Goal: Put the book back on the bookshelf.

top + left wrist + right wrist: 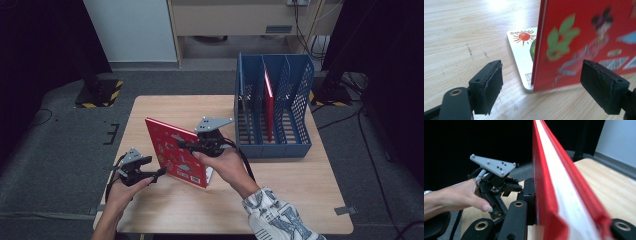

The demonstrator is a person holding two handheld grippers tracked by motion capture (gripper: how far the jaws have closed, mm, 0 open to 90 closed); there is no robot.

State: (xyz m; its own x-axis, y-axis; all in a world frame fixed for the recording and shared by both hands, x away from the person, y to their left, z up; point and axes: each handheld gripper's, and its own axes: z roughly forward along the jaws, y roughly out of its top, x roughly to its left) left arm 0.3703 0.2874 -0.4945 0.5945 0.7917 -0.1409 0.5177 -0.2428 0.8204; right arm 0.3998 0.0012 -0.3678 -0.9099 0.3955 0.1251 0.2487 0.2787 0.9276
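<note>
Red book (176,152) stands tilted on its lower edge near the middle of the bench (300,200), toward the front edge, cover facing the left side. Right tool (202,145) clamps the book's upper right edge, jaws closed tight on it; in the right gripper view the red covers and white page block (564,195) run up between the jaws. Left tool (159,172) sits at the book's lower left corner, jaws wide, pads apart from the cover (586,37). White book (524,55) lies flat under it. Blue file rack (272,107) stands at the back right corner, holding a red folder (269,100).
</note>
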